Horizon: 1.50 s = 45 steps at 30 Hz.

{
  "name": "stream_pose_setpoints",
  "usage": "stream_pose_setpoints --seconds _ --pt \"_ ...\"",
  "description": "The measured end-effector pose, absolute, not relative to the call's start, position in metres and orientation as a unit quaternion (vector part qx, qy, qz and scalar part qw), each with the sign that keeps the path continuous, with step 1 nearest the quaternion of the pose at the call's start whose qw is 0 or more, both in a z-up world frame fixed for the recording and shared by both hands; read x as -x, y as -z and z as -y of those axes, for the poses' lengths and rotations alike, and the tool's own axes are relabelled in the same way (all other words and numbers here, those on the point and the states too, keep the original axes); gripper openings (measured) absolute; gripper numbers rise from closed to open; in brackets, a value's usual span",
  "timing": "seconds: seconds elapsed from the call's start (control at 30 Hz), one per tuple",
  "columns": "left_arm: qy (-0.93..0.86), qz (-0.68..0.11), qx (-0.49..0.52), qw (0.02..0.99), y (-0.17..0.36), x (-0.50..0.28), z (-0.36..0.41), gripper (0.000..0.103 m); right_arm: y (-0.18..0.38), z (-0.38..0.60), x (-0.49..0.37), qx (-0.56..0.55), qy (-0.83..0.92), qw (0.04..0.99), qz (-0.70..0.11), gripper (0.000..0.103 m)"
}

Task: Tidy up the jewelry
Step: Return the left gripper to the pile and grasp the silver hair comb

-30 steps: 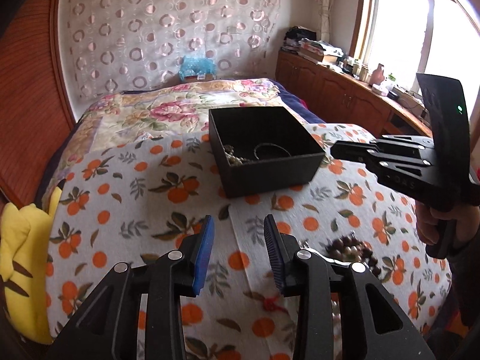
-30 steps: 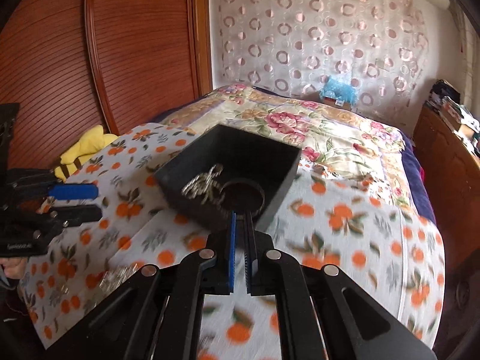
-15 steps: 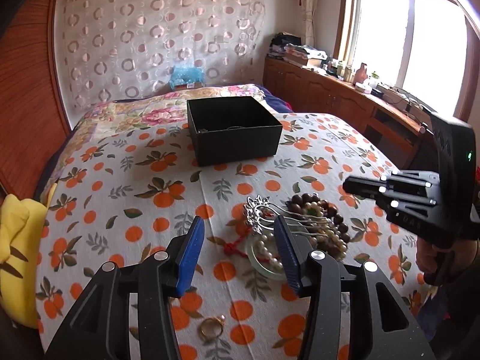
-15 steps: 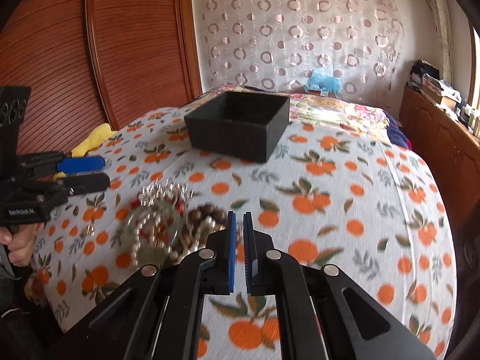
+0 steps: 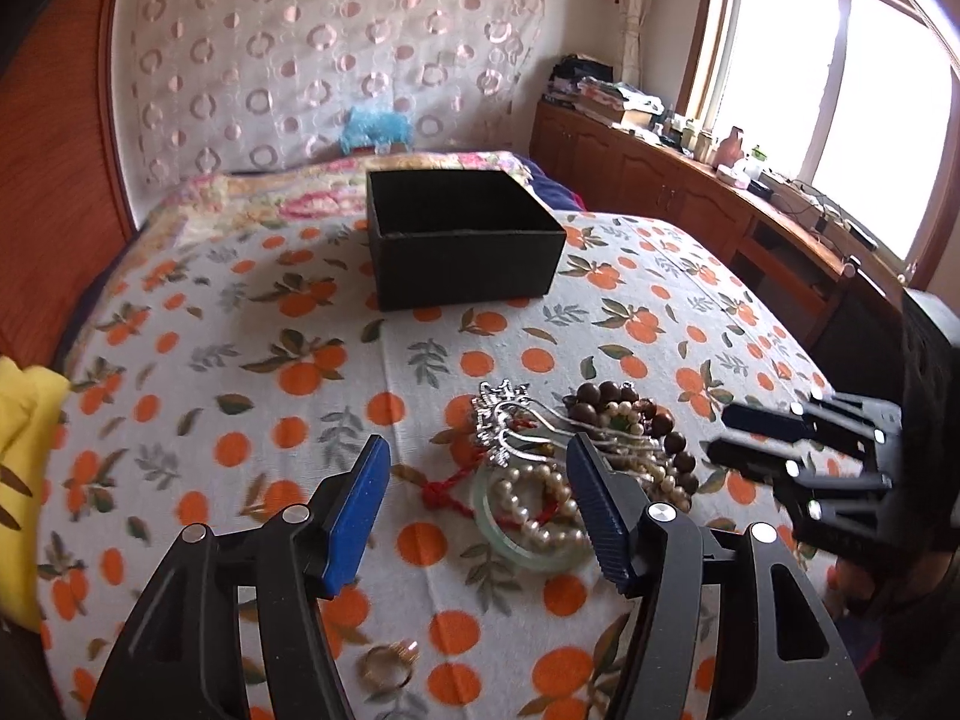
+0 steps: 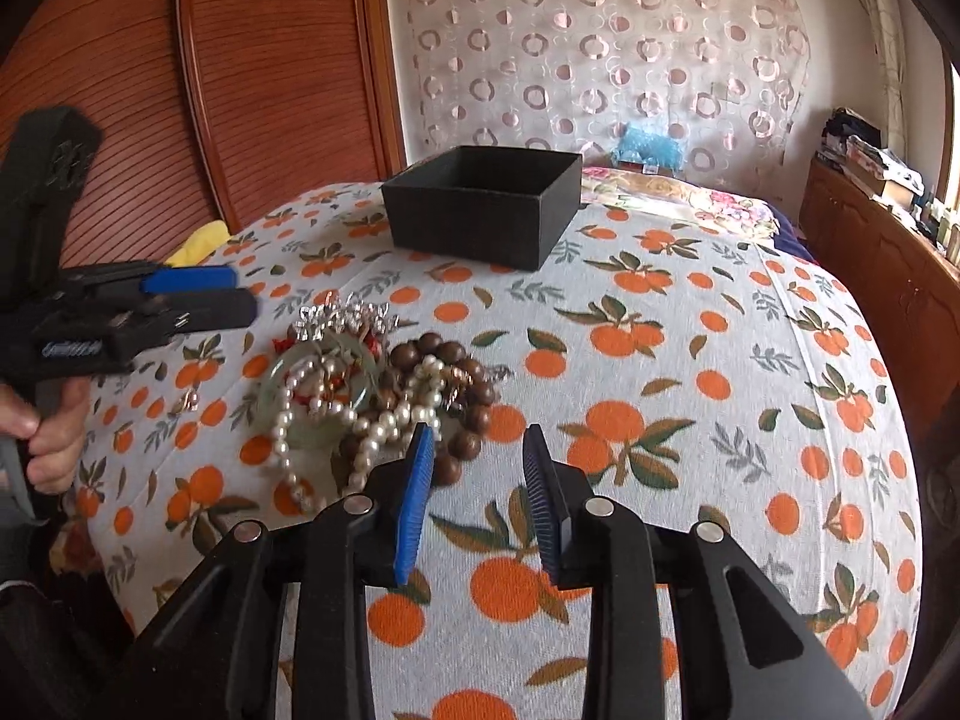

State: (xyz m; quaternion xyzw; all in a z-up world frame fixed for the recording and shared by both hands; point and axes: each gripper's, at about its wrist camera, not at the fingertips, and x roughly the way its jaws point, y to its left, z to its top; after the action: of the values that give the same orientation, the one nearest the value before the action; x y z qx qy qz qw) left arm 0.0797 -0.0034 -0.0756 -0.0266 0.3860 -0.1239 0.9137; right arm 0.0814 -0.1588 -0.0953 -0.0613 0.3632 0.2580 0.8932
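Observation:
A black open box (image 5: pixel 462 237) stands on the orange-print bedspread, also in the right wrist view (image 6: pixel 483 204). A pile of jewelry lies nearer: a silver hair comb (image 5: pixel 507 414), pearl strands (image 5: pixel 534 504) over a pale green bangle (image 5: pixel 528 552), brown wooden beads (image 5: pixel 624 408) and a red cord (image 5: pixel 444 489). A gold ring (image 5: pixel 387 663) lies apart. My left gripper (image 5: pixel 480 504) is open just short of the pile. My right gripper (image 6: pixel 480 480) is open and empty beside the brown beads (image 6: pixel 456 372).
A yellow cloth (image 5: pixel 24 450) lies at the bed's left edge by a wooden wardrobe (image 6: pixel 210 90). A wooden counter with clutter (image 5: pixel 690 180) runs under the window on the right. A floral quilt (image 6: pixel 690 192) lies behind the box.
Both grippers drew back from the box to the jewelry pile. My right gripper went from shut to open. My left gripper opened wider.

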Motion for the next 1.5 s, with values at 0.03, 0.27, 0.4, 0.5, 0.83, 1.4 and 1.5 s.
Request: stream_pose_setpoints --seconds 0.03,0.27,0.4,0.5,0.83,1.4,1.5 --pt "0.124 -0.391 0.029 0.912 0.077 -0.083 0.005 0.059 0.096 0.161 -0.080 0.060 -0.258 0.893 -0.364 0.033" --pt "0.126 -0.423 0.053 0.896 0.092 -0.118 0.010 0.059 0.101 0.174 -0.075 0.045 -0.258 0.895 -0.362 0.033" --pt "0.122 -0.439 0.078 0.887 0.098 -0.129 0.008 0.059 0.100 0.176 -0.076 0.035 -0.262 0.893 -0.363 0.033" --pt "0.120 -0.445 0.089 0.883 0.102 -0.132 0.008 0.059 0.100 0.178 -0.078 0.027 -0.264 0.892 -0.366 0.033" --pt "0.125 -0.444 0.099 0.882 0.105 -0.130 0.013 0.032 0.102 0.179 -0.081 0.023 -0.269 0.888 -0.372 0.033" --pt "0.099 -0.324 0.044 0.940 0.040 -0.076 0.012 0.008 0.106 0.167 -0.084 0.041 -0.275 0.881 -0.383 0.033" --pt "0.091 -0.306 0.045 0.947 0.032 -0.067 0.005 0.008 0.104 0.160 -0.079 0.051 -0.278 0.881 -0.379 0.033"
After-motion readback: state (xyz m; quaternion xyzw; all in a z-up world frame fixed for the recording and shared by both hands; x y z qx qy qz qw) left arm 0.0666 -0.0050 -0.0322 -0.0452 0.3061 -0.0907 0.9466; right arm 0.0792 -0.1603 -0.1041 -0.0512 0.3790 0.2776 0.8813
